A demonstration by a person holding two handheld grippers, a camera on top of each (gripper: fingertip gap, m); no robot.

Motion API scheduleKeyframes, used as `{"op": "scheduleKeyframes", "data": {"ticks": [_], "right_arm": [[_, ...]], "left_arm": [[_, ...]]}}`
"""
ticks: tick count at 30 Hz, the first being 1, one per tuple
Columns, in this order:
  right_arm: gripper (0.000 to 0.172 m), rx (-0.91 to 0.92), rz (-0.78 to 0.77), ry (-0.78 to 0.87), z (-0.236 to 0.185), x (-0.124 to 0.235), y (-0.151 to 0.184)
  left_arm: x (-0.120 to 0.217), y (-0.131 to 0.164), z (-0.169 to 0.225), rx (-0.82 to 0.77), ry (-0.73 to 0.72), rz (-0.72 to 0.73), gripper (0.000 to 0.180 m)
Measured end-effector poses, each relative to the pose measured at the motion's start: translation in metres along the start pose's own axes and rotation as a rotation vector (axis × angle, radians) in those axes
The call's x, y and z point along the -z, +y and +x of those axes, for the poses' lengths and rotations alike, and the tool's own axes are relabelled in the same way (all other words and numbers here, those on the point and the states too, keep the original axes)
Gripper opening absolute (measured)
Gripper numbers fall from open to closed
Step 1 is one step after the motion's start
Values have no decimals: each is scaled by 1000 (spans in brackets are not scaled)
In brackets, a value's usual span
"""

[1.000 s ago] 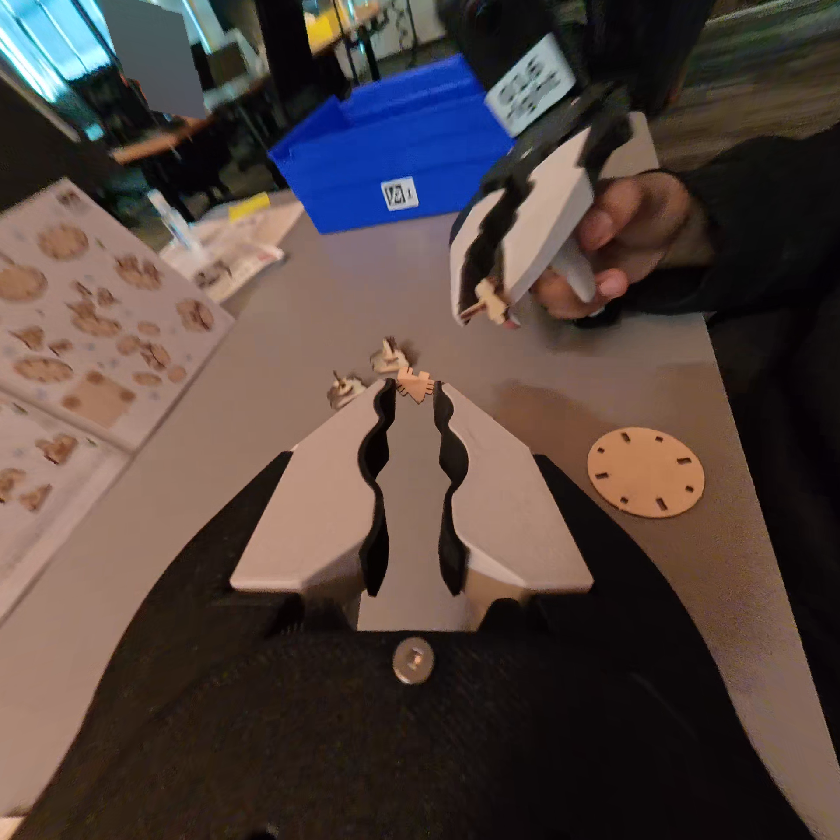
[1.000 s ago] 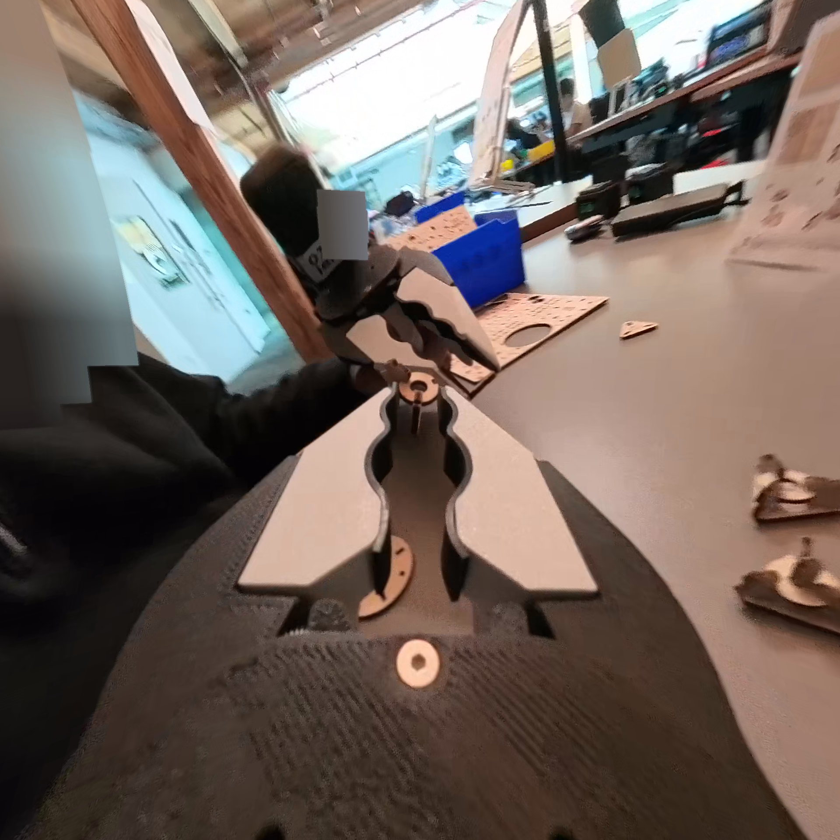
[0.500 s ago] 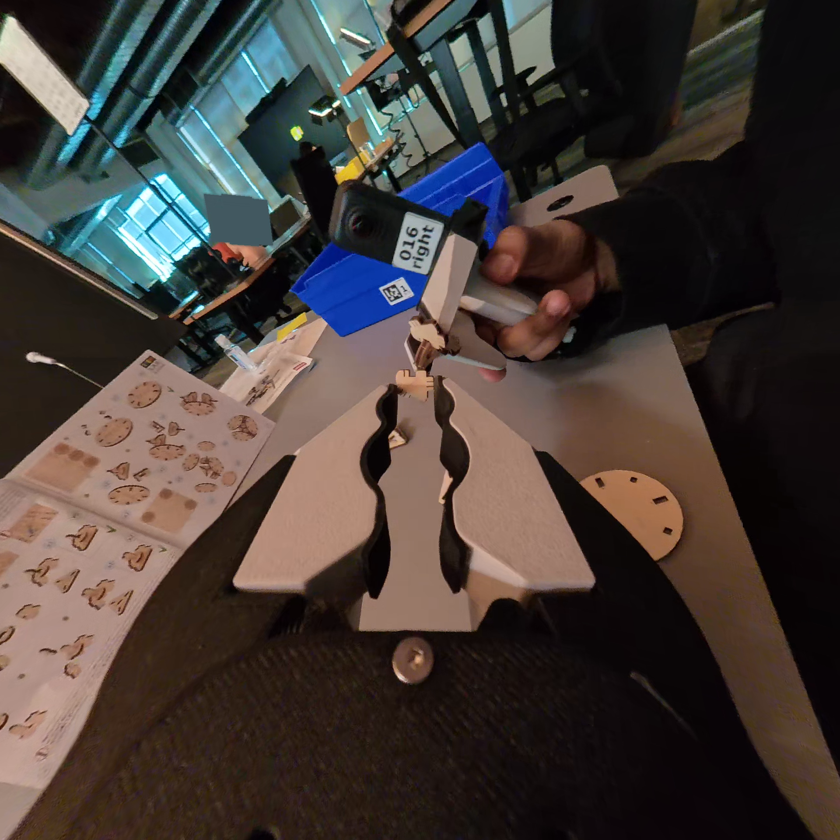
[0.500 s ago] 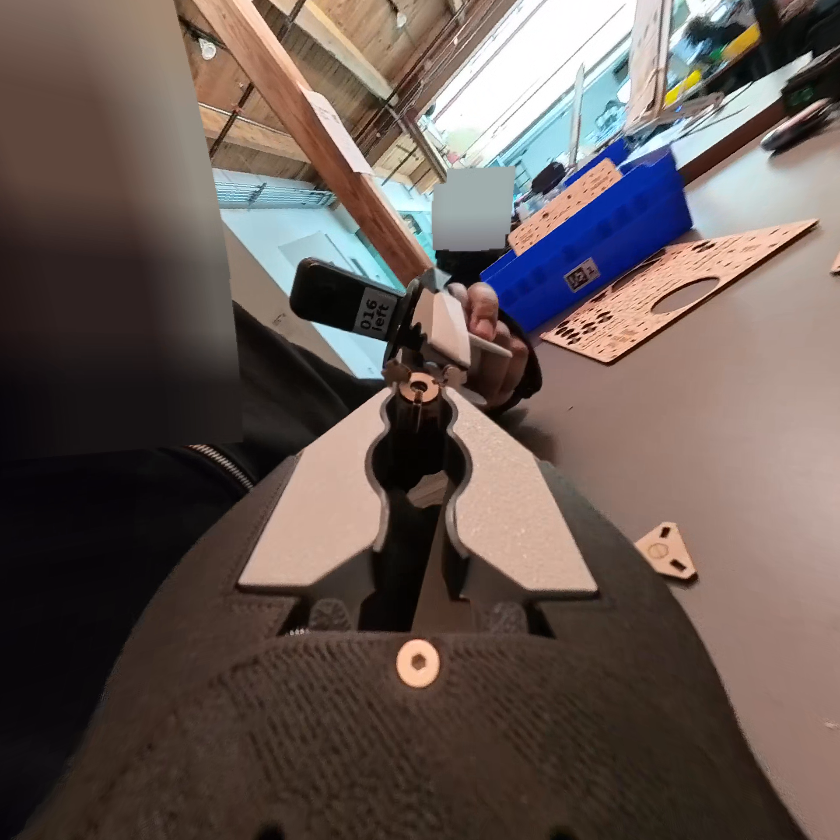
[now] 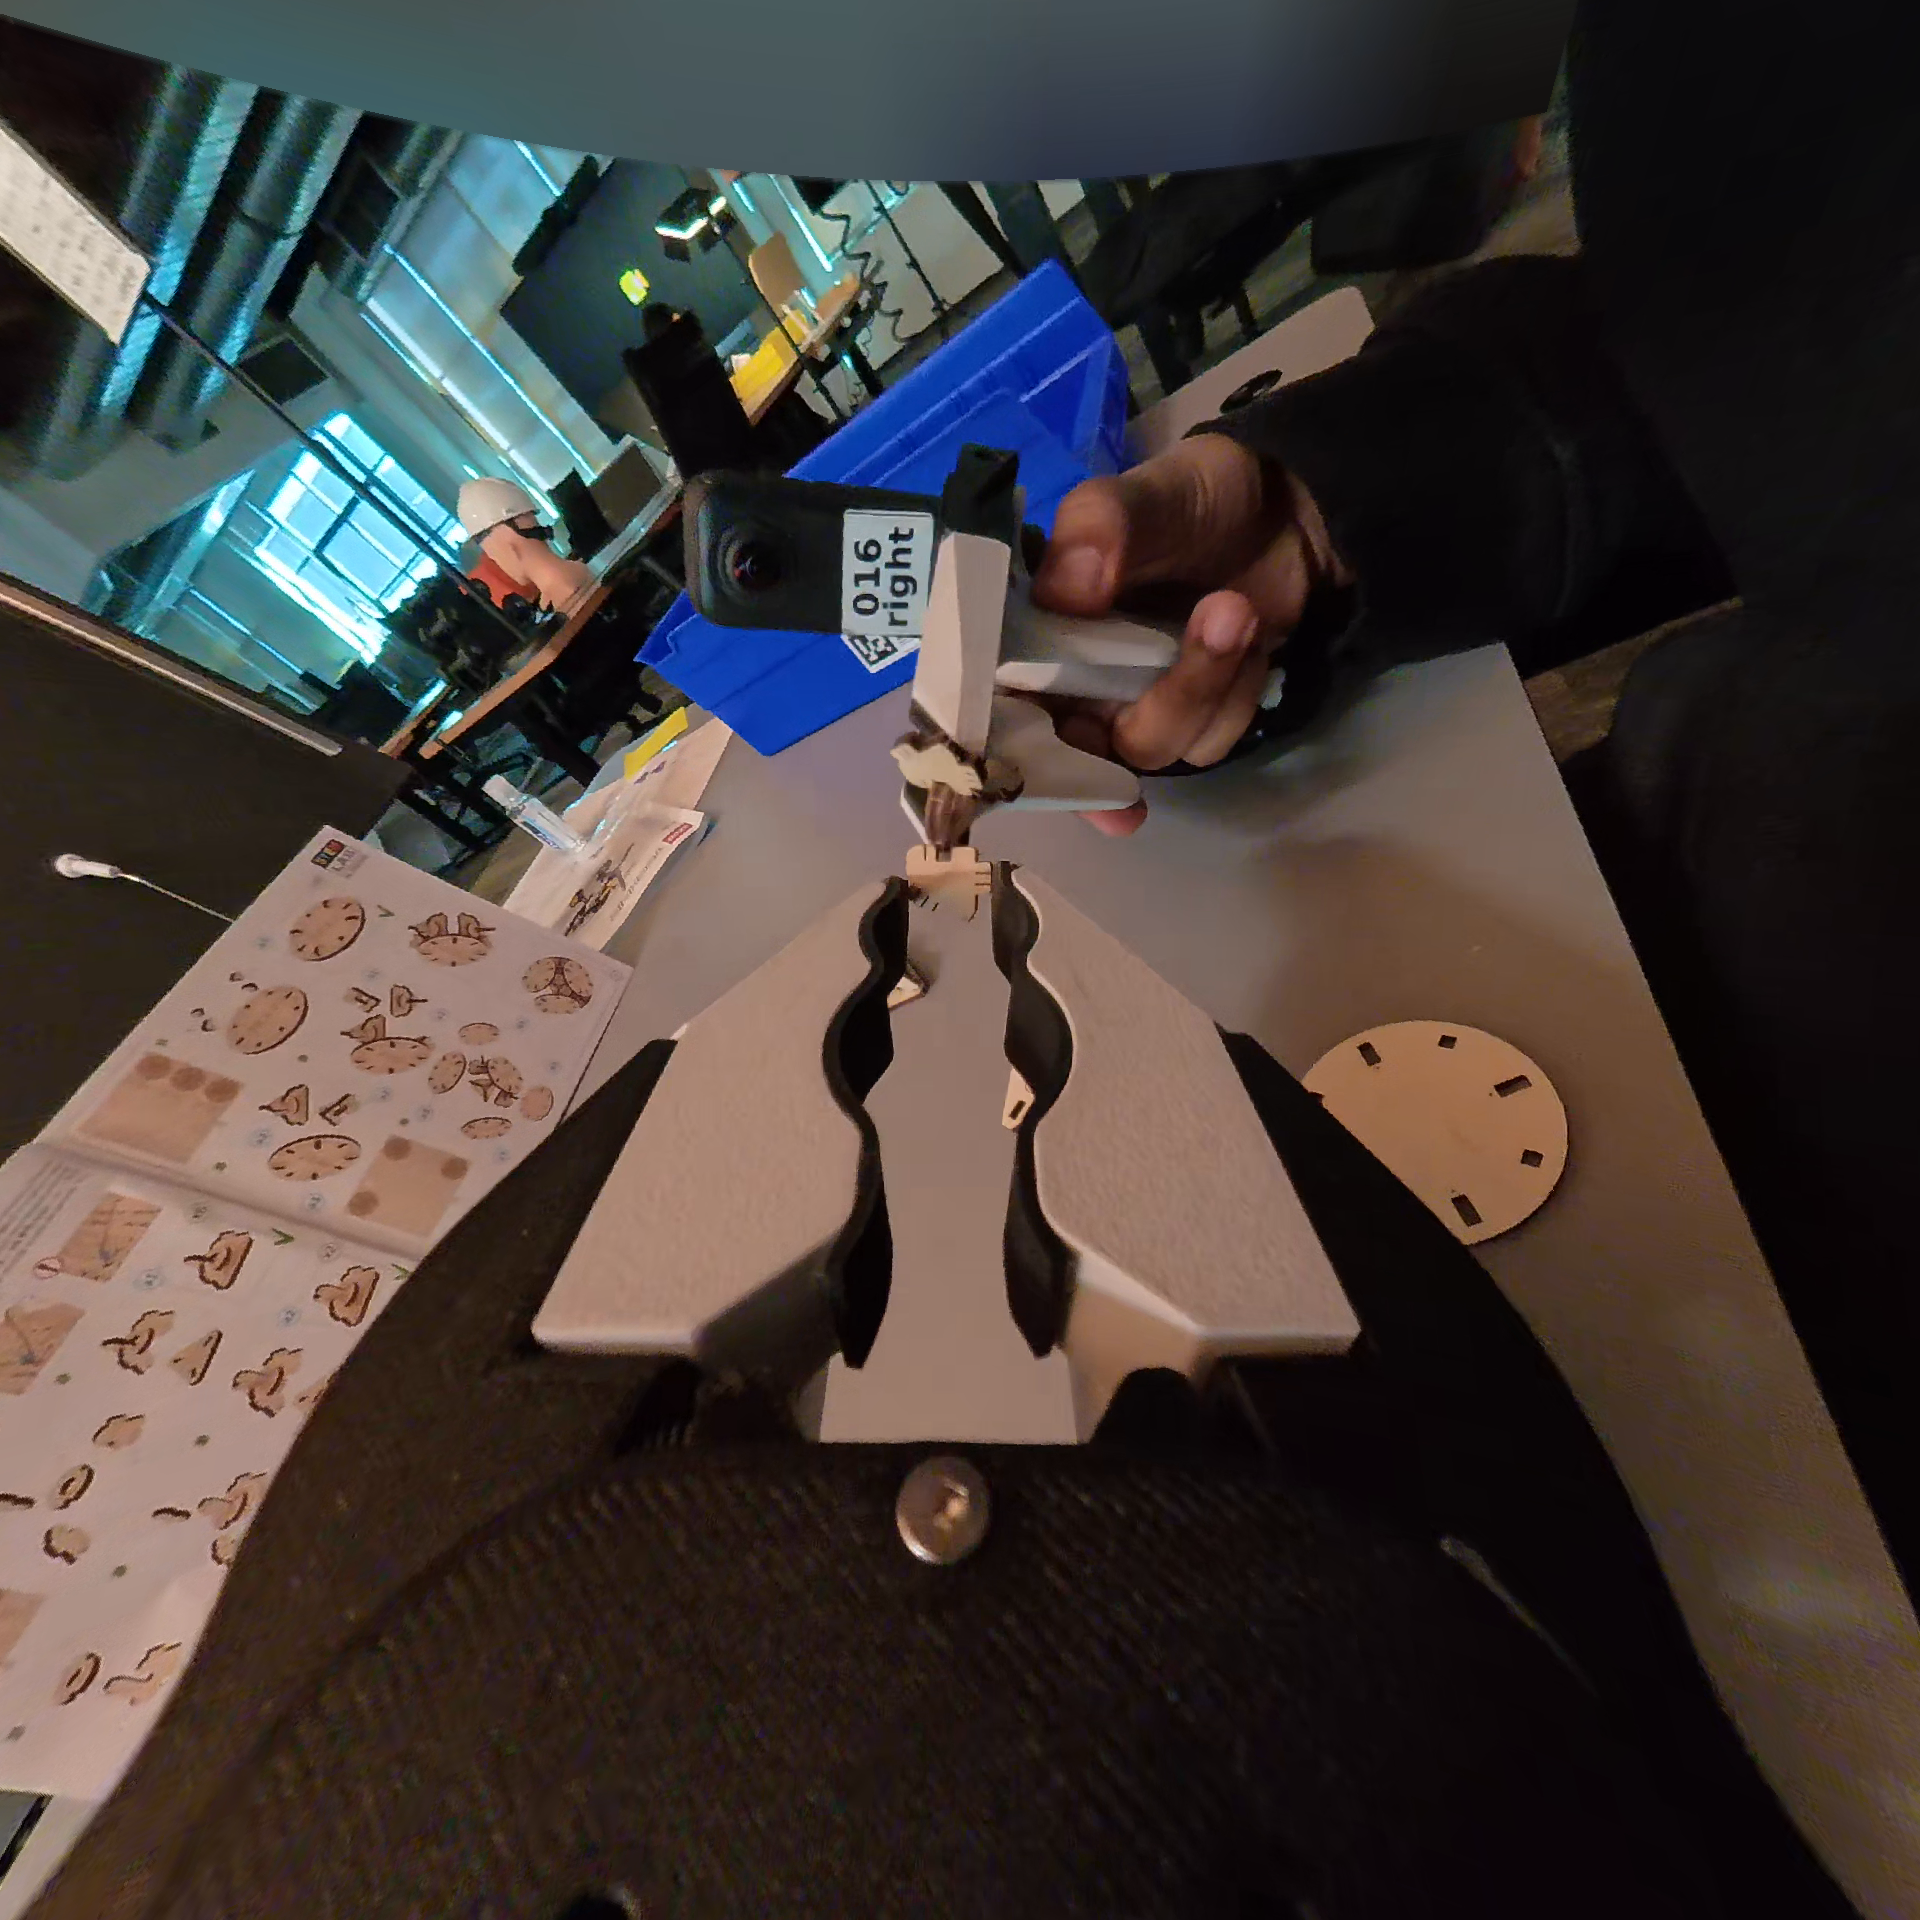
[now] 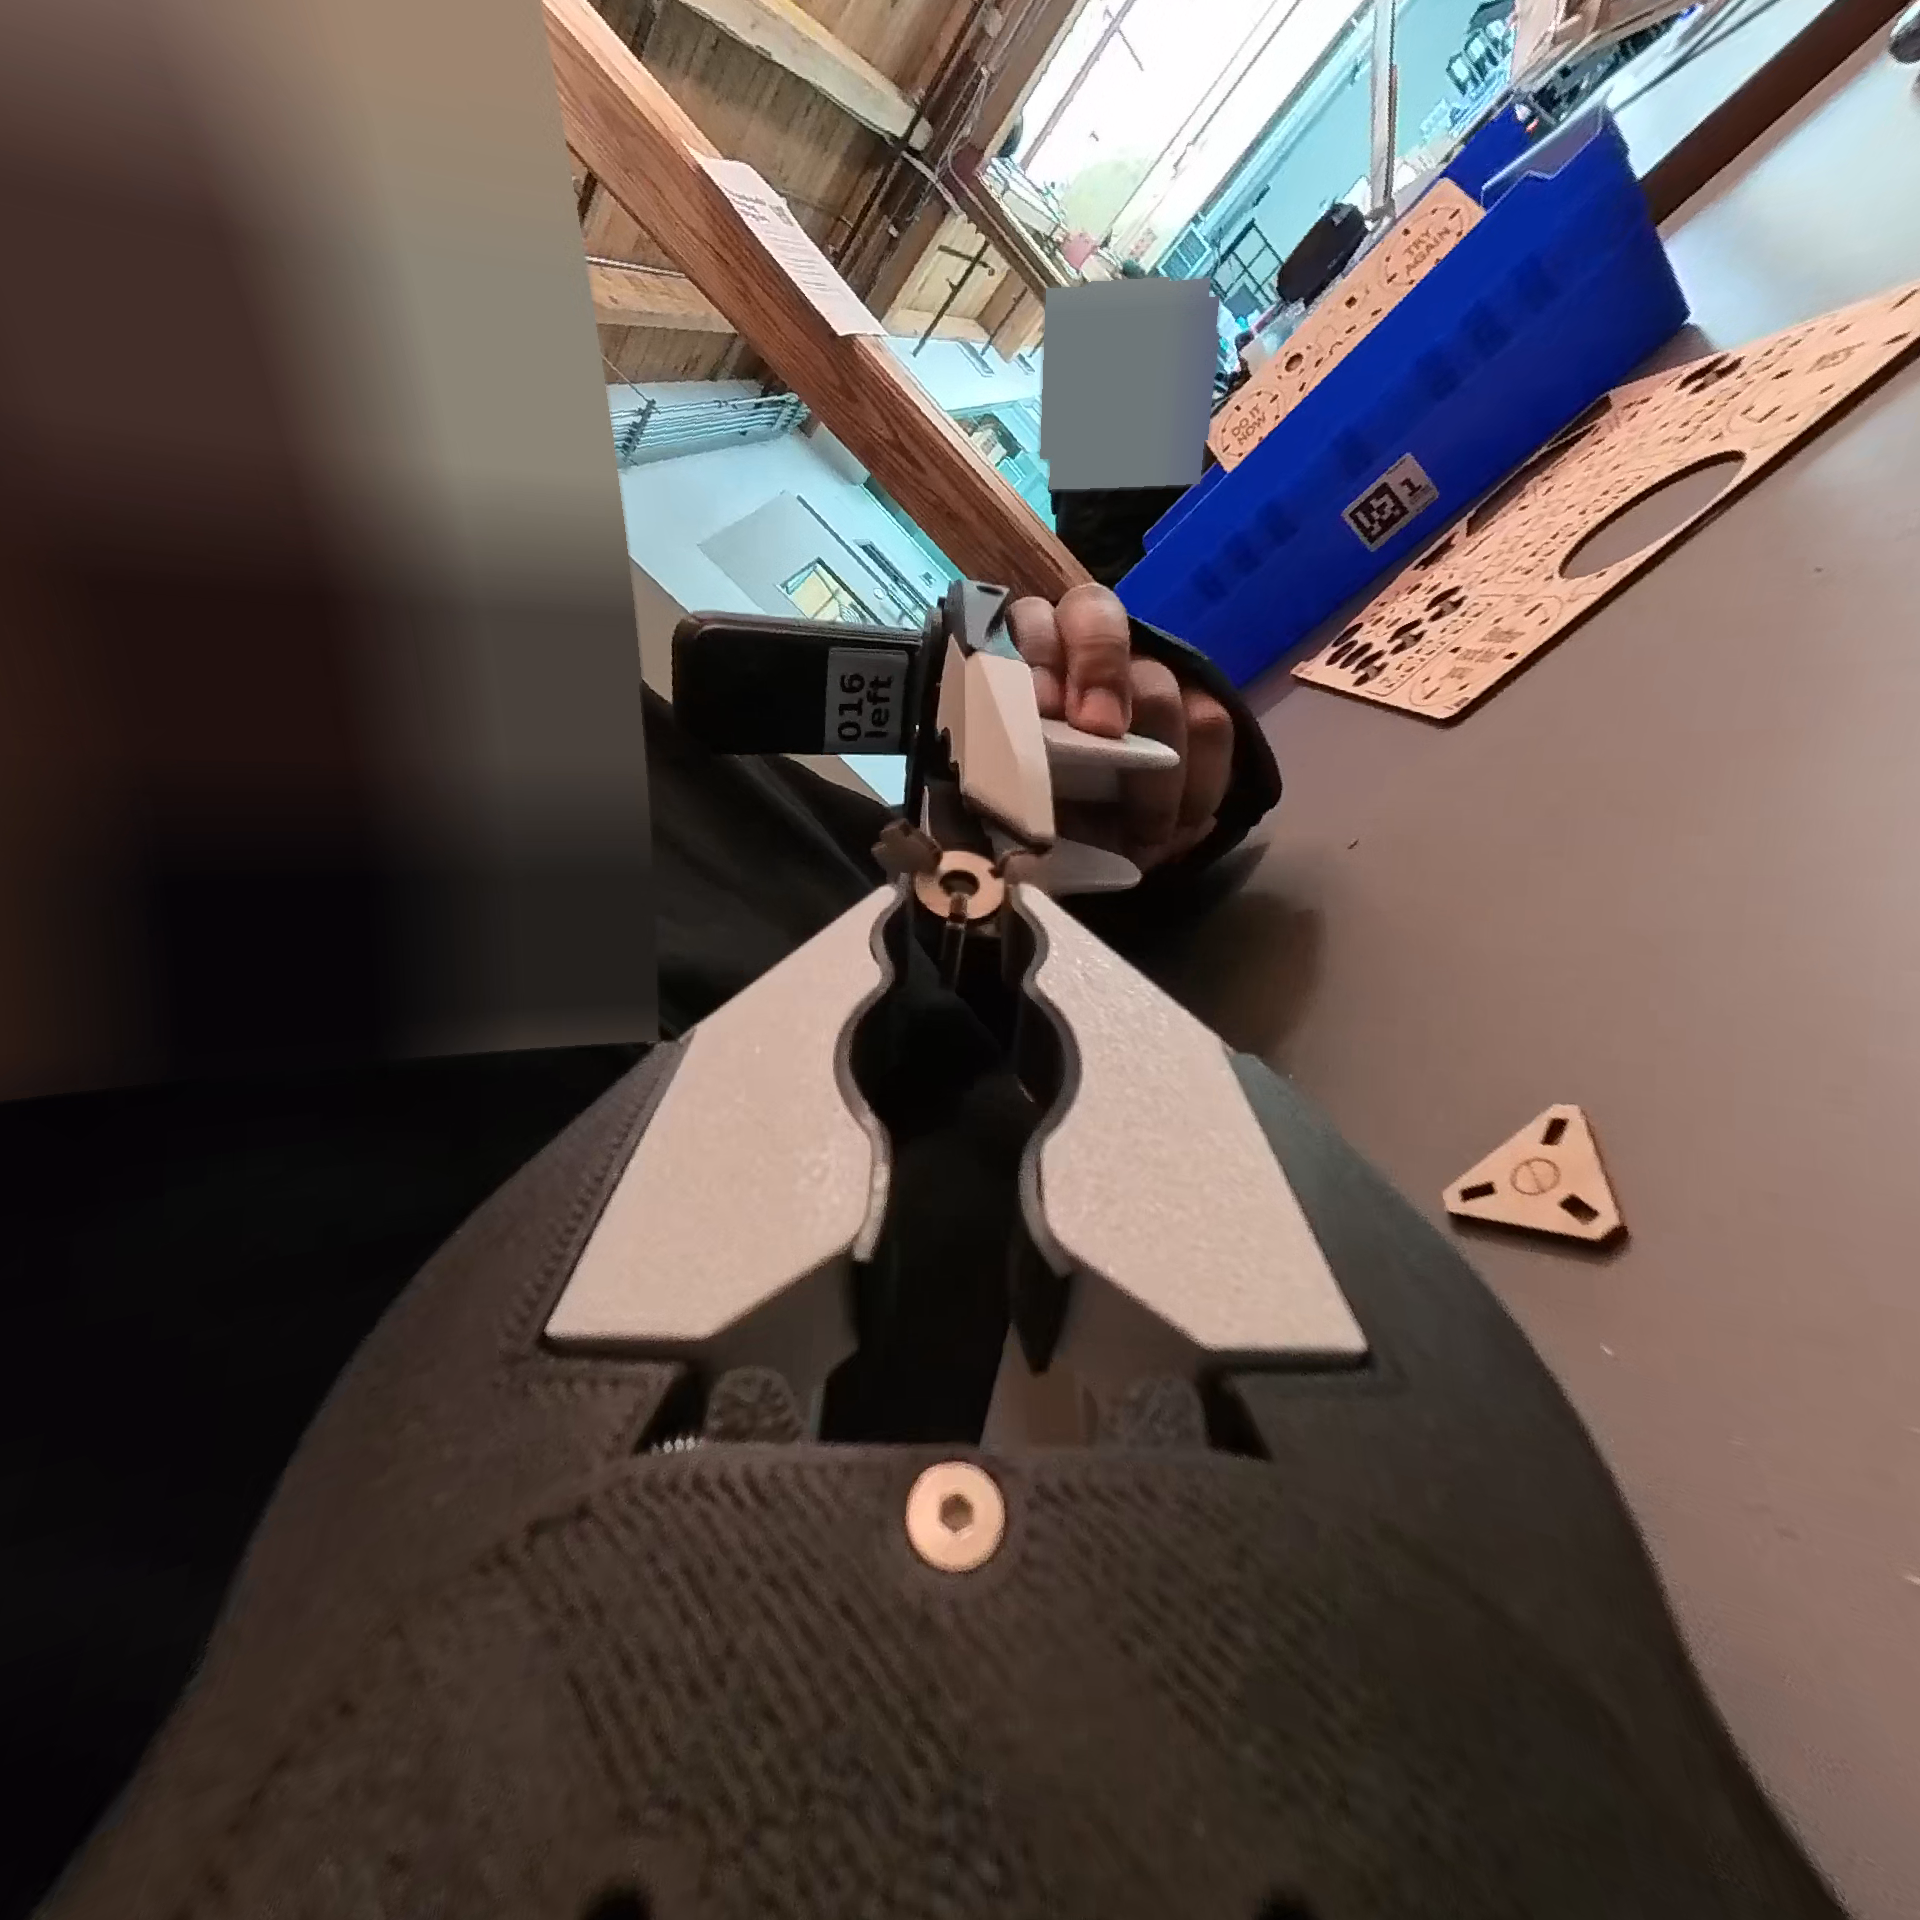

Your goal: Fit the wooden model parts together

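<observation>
Plywood parts sit in both grippers, which meet tip to tip above a grey table (image 5: 1351, 883). The left gripper (image 5: 943, 883) has its jaws narrowed onto a small pale toothed wooden piece (image 5: 943, 871), clamped flat between its fingertips with the black pads pressing on either side. The right gripper (image 6: 961, 902) is likewise nearly closed, gripping a small wooden ring assembly (image 6: 961, 891) with a centre hole and a thin stem running back between its fingers; in the left wrist view this same assembly shows as a pale lobed part over a dark stem (image 5: 940, 774), whose lower end touches the top of the toothed piece. Each gripper is held by a hand (image 5: 1174, 613) in a dark sleeve. On the table just right of the left gripper lies a round wooden disc (image 5: 1439, 1127) with small slots. An illustrated instruction sheet (image 5: 260, 1122) lies to the left. A blue bin (image 6: 1455, 343) stands at the far side, with a cut-out plywood sheet (image 6: 1621, 499) flat beside it. A small triangular wooden piece (image 6: 1536, 1179) lies on the table, apart from the right gripper.
</observation>
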State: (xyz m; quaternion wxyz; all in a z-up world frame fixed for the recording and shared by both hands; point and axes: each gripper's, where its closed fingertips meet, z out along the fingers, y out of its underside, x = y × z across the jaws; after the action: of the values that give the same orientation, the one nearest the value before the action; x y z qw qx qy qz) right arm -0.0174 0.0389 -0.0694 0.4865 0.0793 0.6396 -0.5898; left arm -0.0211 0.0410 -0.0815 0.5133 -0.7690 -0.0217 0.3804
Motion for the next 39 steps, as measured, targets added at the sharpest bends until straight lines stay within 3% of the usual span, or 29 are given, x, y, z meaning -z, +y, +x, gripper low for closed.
{"op": "scheduleKeyframes", "data": {"ticks": [39], "right_arm": [[15,-86,-82,-49,-2,4,15]], "left_arm": [[-4,0,16,-68,19,-25,15]]}}
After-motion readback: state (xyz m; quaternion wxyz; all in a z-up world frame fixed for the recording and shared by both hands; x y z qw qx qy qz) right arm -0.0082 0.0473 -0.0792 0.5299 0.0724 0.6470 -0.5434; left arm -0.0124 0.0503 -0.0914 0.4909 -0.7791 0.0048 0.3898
